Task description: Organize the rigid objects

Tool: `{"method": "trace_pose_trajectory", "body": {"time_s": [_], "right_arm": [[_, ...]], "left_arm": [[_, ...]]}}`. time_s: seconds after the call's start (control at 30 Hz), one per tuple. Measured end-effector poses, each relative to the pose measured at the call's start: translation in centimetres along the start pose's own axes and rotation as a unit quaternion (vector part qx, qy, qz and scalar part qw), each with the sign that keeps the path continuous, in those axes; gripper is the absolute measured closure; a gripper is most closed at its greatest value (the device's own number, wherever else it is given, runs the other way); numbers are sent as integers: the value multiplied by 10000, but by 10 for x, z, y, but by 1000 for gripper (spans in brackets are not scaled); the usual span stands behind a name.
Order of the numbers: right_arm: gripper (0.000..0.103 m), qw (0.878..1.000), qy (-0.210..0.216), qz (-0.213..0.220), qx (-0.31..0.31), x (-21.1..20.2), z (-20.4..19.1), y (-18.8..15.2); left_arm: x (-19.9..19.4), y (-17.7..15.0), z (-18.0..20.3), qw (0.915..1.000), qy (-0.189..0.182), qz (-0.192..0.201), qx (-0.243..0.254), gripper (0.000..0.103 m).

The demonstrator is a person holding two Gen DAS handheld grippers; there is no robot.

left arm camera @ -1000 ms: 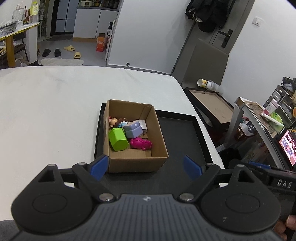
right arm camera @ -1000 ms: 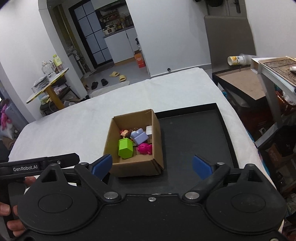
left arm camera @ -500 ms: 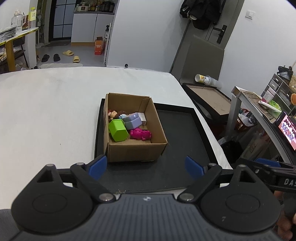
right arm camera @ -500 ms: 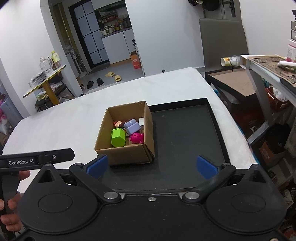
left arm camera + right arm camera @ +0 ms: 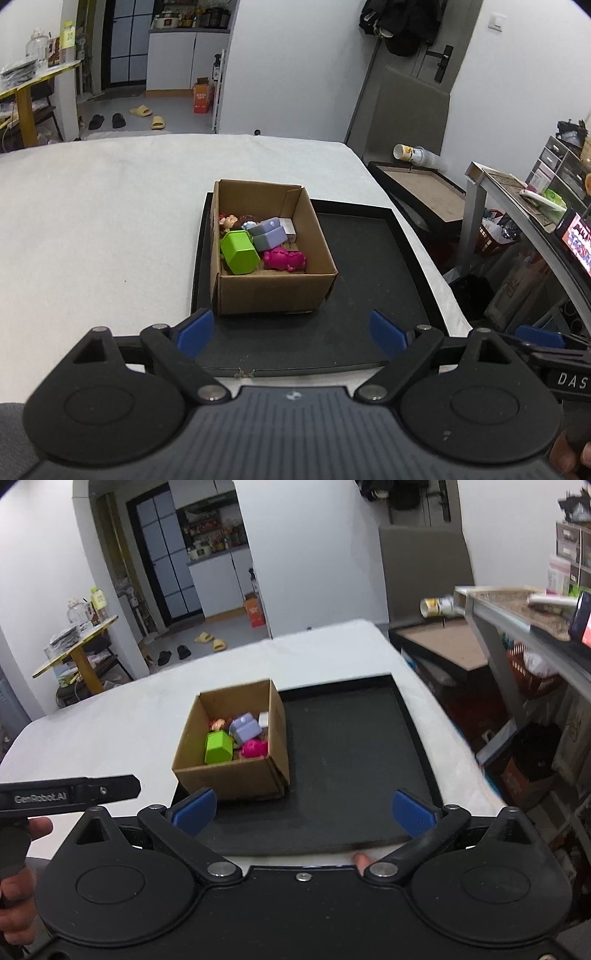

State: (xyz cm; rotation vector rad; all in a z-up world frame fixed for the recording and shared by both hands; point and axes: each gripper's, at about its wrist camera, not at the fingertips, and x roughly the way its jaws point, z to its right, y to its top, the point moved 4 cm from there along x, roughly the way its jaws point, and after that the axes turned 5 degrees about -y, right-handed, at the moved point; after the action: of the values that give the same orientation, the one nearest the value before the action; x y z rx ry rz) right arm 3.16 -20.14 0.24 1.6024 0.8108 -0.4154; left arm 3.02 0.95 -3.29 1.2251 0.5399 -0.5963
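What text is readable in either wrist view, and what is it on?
"GenRobot.AI": side bar of the left gripper, seen in the right wrist view.
"DAS": side of the right gripper, cut off at the left wrist view's edge.
Orange carton on the floor: print too small to read.
Screen at far right: characters blurred, unreadable.

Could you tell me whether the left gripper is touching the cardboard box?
Apart: the left wrist view shows bare black tray between the gripper and box.
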Motion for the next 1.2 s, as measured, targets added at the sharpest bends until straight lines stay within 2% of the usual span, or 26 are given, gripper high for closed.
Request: {"method": "trace_pose_trajectory", "body": {"time_s": [0.3, 0.53, 0.93, 1.2], "right_arm": [[0, 9999, -67, 140, -2, -4, 2, -4], [0, 9999, -83, 91, 36, -2, 4, -6], [0, 9999, -94, 122, 49, -3, 2, -3], [0, 9995, -202, 205, -145, -5, -1, -4]], "left_arm": [[1, -6, 4, 10000, -4, 49, 25, 12], [3, -4, 5, 10000, -65, -28, -42, 12], [2, -5, 8, 9999, 12, -10, 114, 12], [4, -6, 9, 9999, 18, -8, 137, 12]]}}
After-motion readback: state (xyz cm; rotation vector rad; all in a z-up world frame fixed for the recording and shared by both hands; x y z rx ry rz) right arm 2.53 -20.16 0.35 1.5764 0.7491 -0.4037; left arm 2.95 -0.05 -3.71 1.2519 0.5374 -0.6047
